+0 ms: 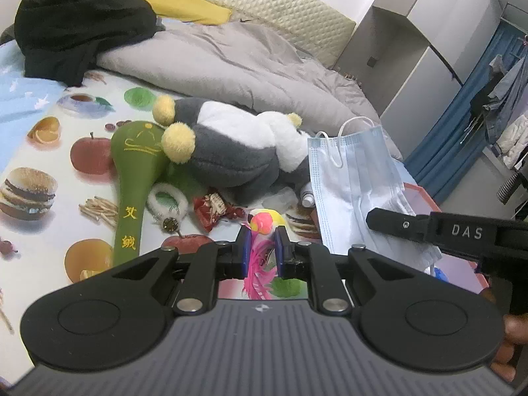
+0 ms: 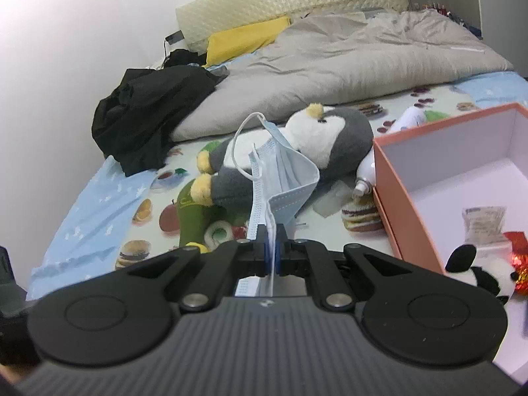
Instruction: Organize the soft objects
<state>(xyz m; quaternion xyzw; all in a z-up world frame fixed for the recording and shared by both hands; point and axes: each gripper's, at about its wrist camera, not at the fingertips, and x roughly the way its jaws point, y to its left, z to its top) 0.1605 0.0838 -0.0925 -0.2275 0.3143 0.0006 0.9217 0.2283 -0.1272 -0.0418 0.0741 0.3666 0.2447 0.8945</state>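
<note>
My left gripper (image 1: 262, 236) is shut on a small pink and yellow feathered toy (image 1: 264, 222), whose pink feathers hang down between the fingers. My right gripper (image 2: 271, 234) is shut on a light blue face mask (image 2: 280, 178), which stands up from the jaws; the same mask (image 1: 349, 178) shows at the right of the left wrist view, in front of the right gripper's black body. Behind both lies a grey and white plush penguin (image 1: 237, 145) (image 2: 316, 138) on its side. A green plush mallet (image 1: 135, 171) rests beside its yellow feet.
An open pink box (image 2: 396, 191) stands at the right, holding a panda plush (image 2: 475, 270) and small packets. A white bottle (image 2: 364, 178) leans against its wall. A black garment (image 1: 72, 23), a grey duvet (image 2: 346, 66) and a red candy wrapper (image 1: 214, 211) lie on the food-print sheet.
</note>
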